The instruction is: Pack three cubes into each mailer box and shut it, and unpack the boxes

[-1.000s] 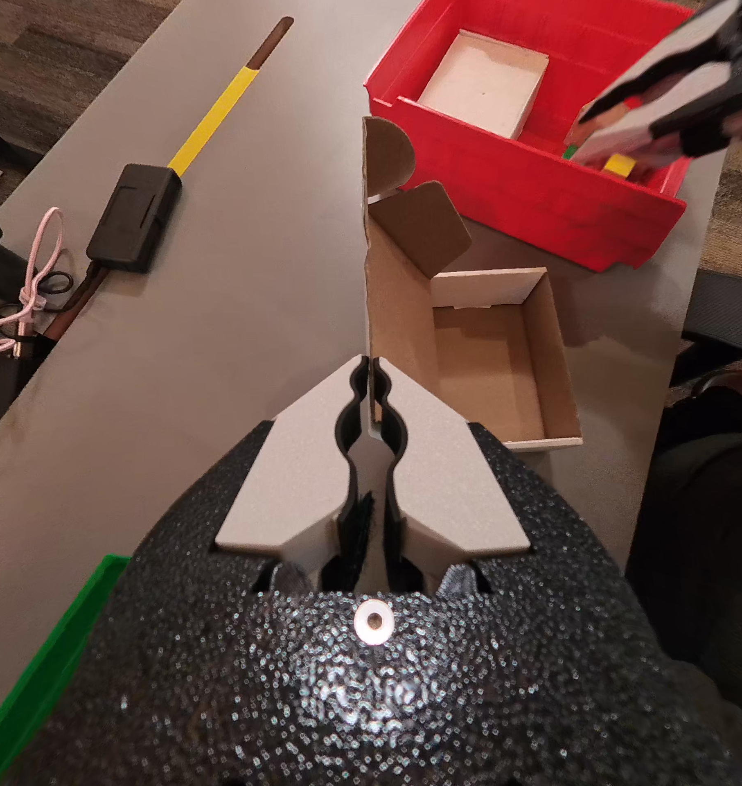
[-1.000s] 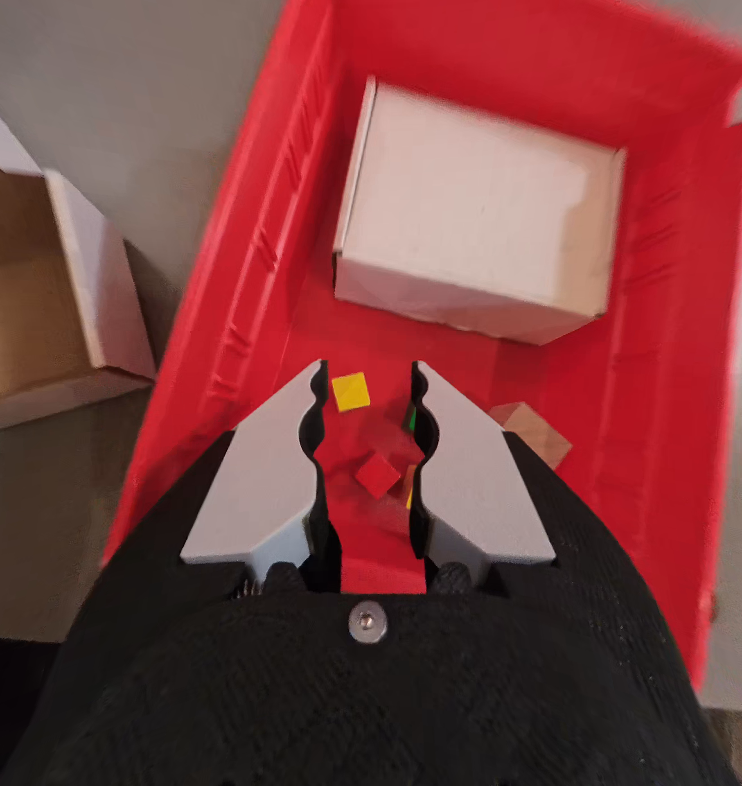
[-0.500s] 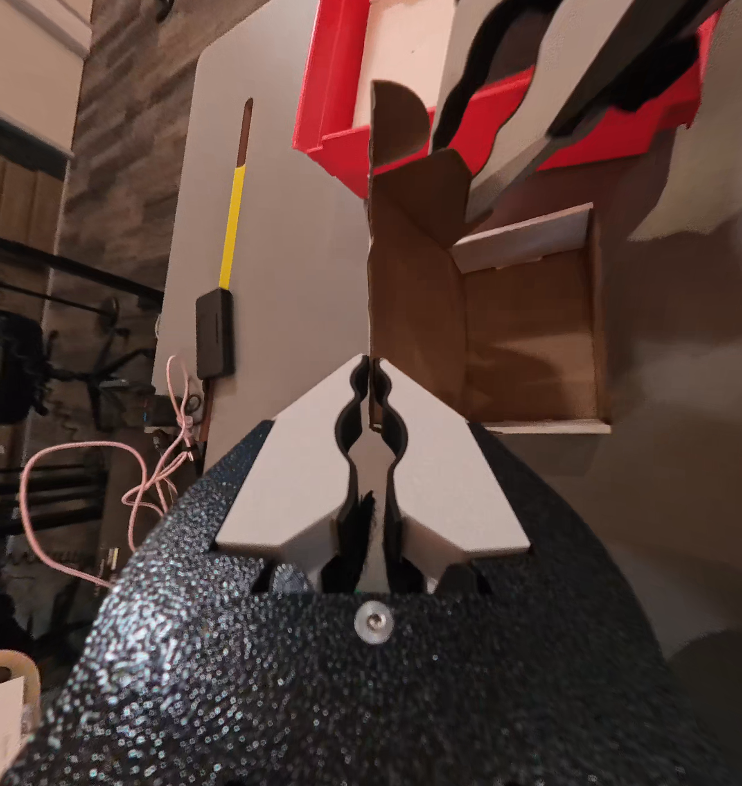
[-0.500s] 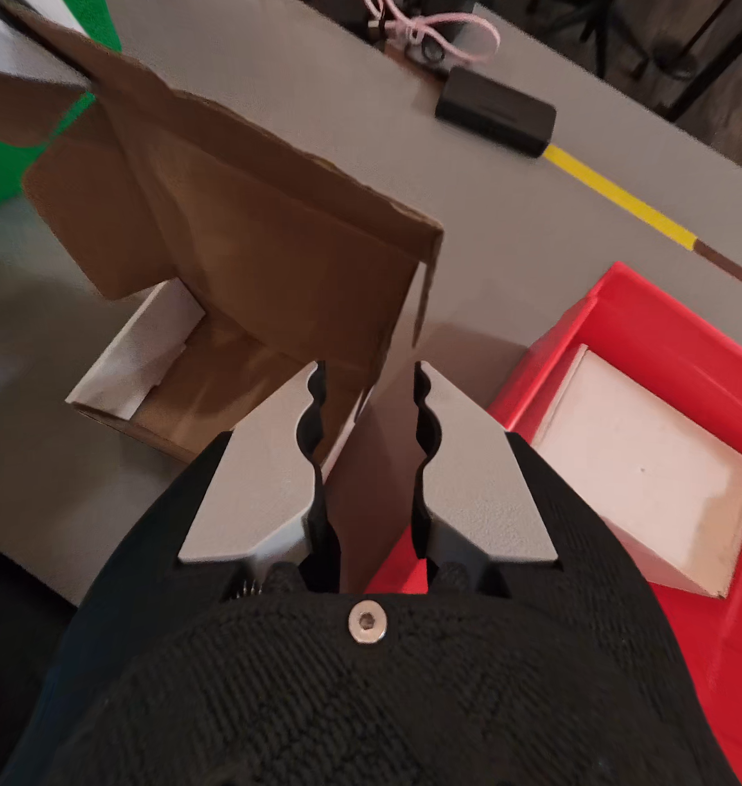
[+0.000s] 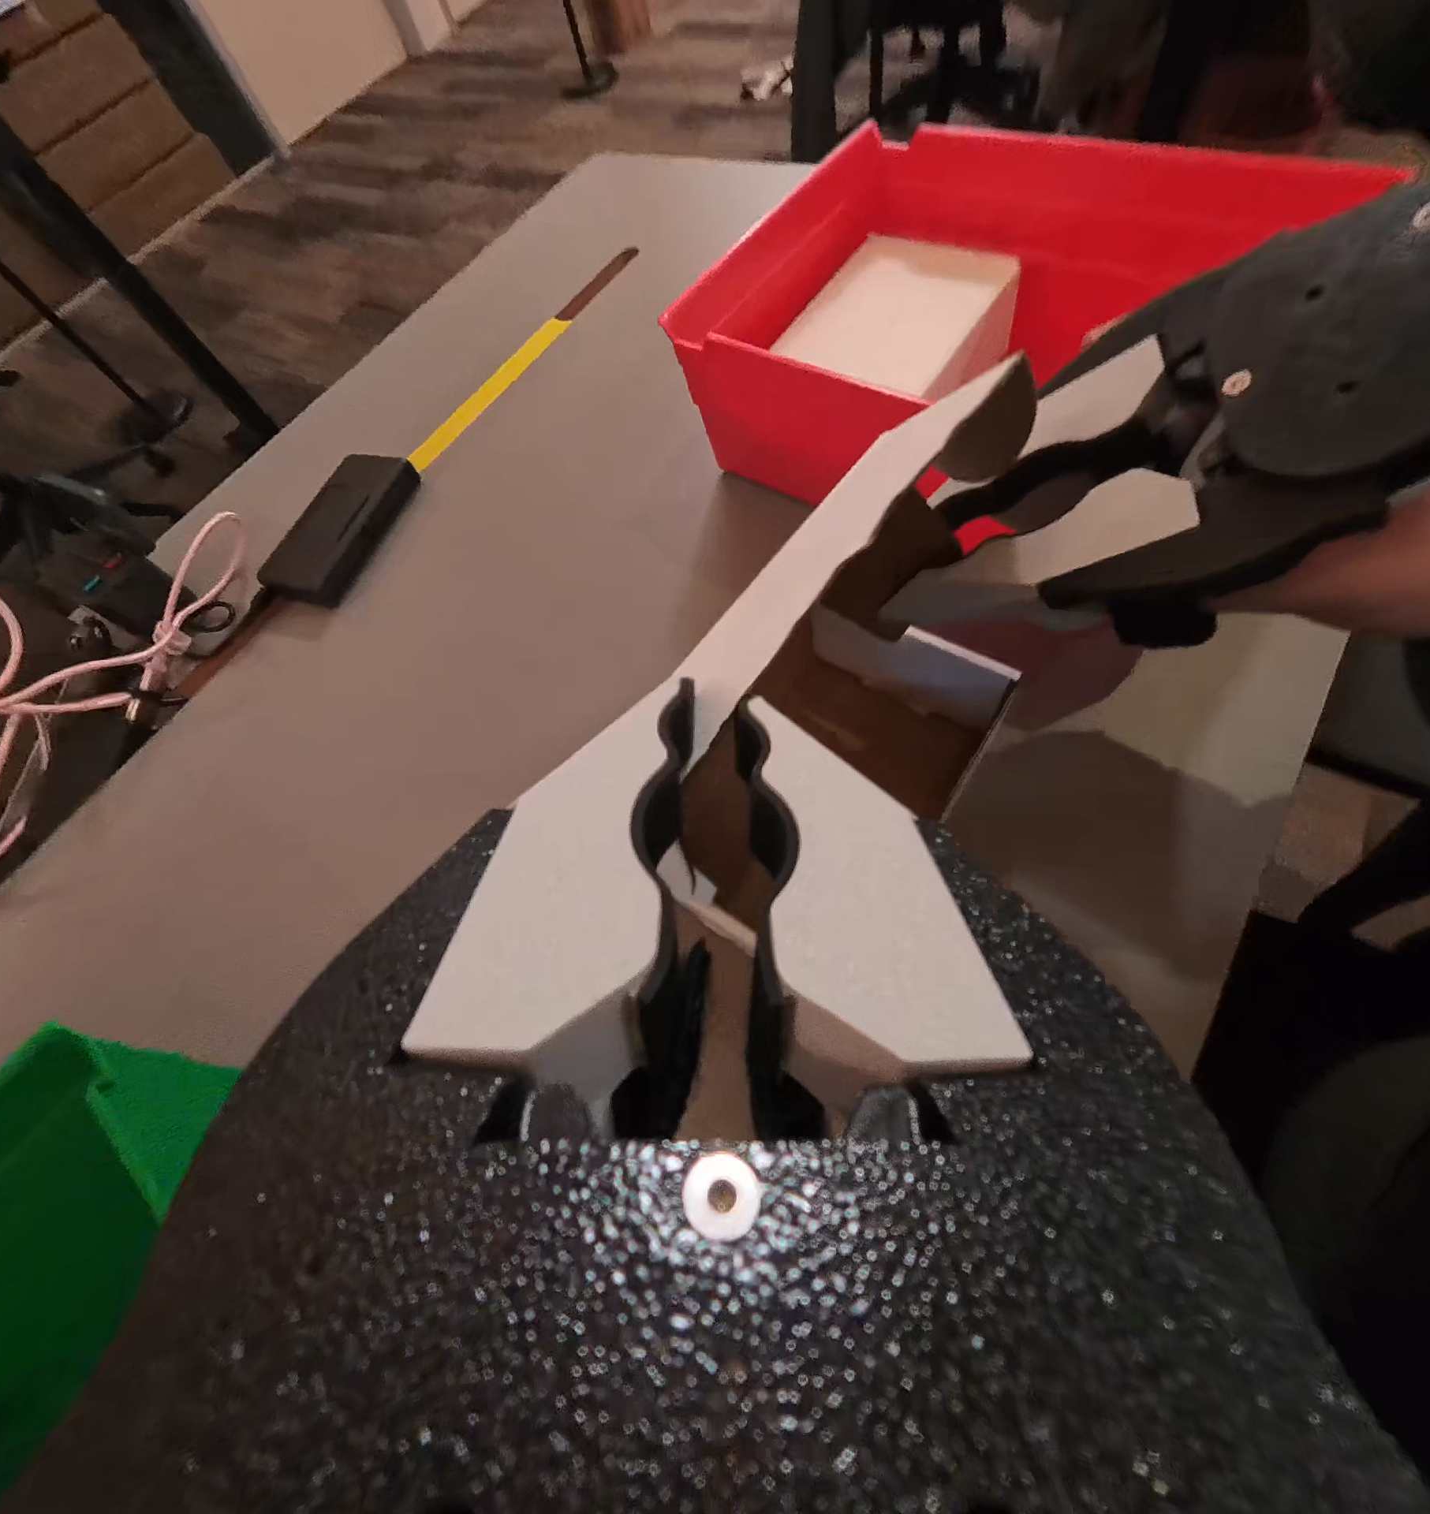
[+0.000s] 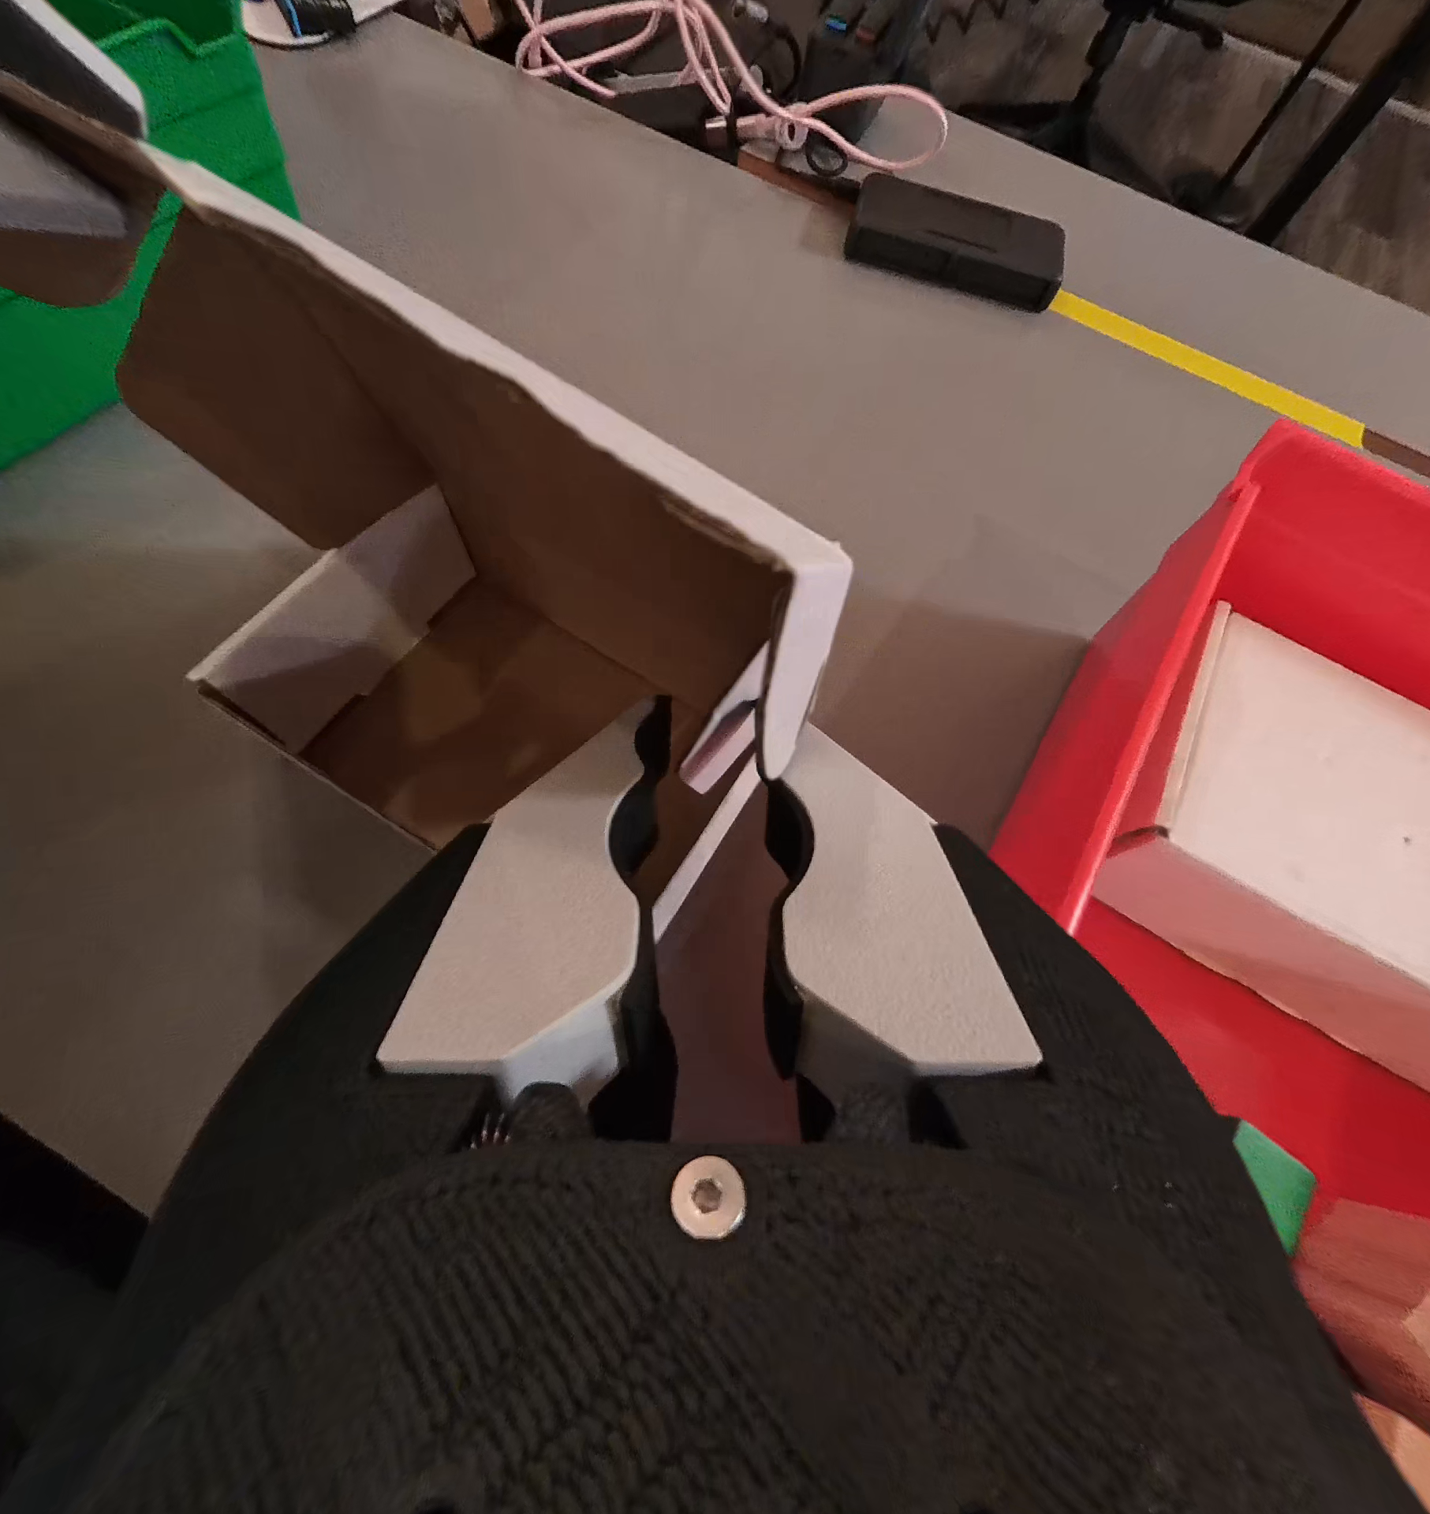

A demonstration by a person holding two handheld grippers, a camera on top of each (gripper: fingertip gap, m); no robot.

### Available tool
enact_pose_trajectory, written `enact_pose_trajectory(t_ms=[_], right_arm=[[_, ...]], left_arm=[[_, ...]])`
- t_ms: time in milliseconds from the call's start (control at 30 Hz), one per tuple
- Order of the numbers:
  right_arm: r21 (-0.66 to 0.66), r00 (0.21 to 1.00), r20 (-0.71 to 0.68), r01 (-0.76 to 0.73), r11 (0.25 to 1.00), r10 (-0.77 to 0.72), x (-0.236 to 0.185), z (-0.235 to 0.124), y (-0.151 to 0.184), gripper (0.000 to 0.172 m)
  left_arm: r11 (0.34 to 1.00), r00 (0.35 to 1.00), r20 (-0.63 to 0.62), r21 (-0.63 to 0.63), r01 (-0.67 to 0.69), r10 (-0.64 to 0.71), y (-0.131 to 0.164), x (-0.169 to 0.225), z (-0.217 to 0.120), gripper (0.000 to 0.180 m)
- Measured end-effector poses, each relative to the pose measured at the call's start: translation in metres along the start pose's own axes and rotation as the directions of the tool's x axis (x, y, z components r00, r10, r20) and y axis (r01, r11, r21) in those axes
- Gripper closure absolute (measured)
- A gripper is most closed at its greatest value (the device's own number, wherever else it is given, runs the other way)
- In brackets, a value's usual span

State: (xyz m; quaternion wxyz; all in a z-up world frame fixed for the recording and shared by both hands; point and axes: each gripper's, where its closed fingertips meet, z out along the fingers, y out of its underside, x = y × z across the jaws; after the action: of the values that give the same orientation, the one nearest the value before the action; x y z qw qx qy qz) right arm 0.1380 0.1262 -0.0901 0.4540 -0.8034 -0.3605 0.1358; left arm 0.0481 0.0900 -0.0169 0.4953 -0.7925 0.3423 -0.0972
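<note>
- Lid (image 5: 785,590) of the empty mailer box (image 6: 318,655): left hand-held gripper (image 5: 715,721) straddles its edge slackly; right hand-held gripper (image 6: 715,737), released, straddles its corner flap.
- Next, probably: fetch cubes from the red bin (image 6: 1301,623).

You have the open cardboard mailer box (image 5: 900,737) mid-table — red plastic bin (image 5: 777,410) behind it, green bin (image 5: 39,1188) nearest you.

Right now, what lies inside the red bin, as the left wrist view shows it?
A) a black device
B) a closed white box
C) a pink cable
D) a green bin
B: a closed white box sits within the walls of the red bin.
</note>
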Motion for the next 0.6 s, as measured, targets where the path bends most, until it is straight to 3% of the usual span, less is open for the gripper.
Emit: enact_pose_trajectory(t_ms=[33, 233, 300, 400, 467, 567, 600], right_arm=[[0.008, 1.000, 0.001, 0.001, 1.000, -0.001, -0.002, -0.001, 0.001, 0.154], [0.069, 0.999, 0.029, -0.048, 0.996, 0.046, -0.002, -0.005, 0.002, 0.161], [0.084, 0.996, 0.051, -0.072, 0.994, 0.068, -0.003, -0.005, 0.001, 0.162], [0.105, 0.995, 0.070, -0.076, 0.992, 0.069, -0.008, -0.005, 0.000, 0.165], [0.113, 0.994, 0.084, -0.086, 0.990, 0.077, -0.012, -0.004, -0.001, 0.165], [0.124, 0.994, 0.078, -0.083, 0.989, 0.074, -0.012, -0.003, 0.000, 0.166], [0.128, 0.993, 0.085, -0.088, 0.988, 0.077, -0.013, -0.003, 0.000, 0.166]], left_arm=[[1.000, 1.000, 0.008, 0.022, 0.018, -0.018, 0.001, 0.002, -0.002, 0.172], [0.988, 0.998, 0.047, 0.148, 0.043, -0.050, 0.001, 0.009, -0.008, 0.166], [0.975, 0.989, -0.004, 0.165, 0.146, -0.147, 0.012, 0.016, -0.011, 0.132], [0.933, 0.967, -0.032, 0.257, 0.251, -0.252, 0.022, 0.022, -0.024, 0.133], [0.935, 0.971, 0.034, 0.278, 0.220, -0.238, 0.030, 0.025, -0.035, 0.129], [0.934, 0.963, 0.144, 0.311, 0.174, -0.227, 0.040, 0.023, -0.054, 0.109], [0.920, 0.960, 0.141, 0.348, 0.179, -0.240, 0.039, 0.024, -0.060, 0.112]])
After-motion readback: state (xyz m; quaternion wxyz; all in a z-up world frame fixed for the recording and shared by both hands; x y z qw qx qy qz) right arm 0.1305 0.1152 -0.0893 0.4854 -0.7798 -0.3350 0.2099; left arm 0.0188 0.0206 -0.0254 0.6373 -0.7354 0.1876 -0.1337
